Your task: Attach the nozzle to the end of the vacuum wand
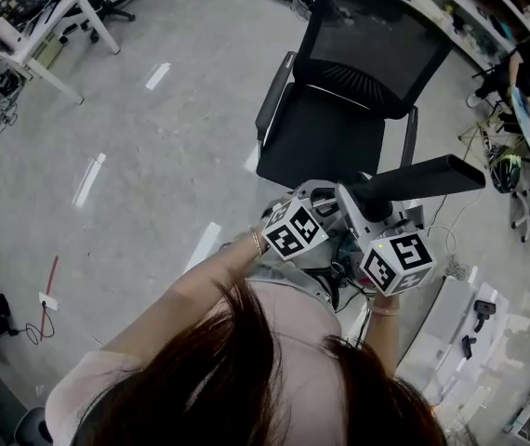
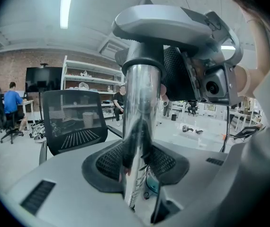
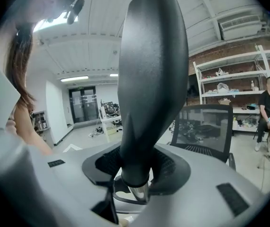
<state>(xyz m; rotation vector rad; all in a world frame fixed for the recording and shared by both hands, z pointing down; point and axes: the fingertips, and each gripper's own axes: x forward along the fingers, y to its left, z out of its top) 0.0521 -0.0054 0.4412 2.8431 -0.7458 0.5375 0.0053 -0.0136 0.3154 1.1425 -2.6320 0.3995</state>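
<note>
While the person stands before a black office chair (image 1: 339, 110), the head view shows the left claw (image 1: 325, 203) and the right claw (image 1: 369, 214) close together, and the black nozzle (image 1: 423, 179) points out to the right. In the left gripper view, the left claw pinches the shiny vacuum wand (image 2: 139, 126), which stands upright and enters a black collar at its top. In the right gripper view, the right claw pinches the nozzle, and a metal tube end shows under its collar.
</note>
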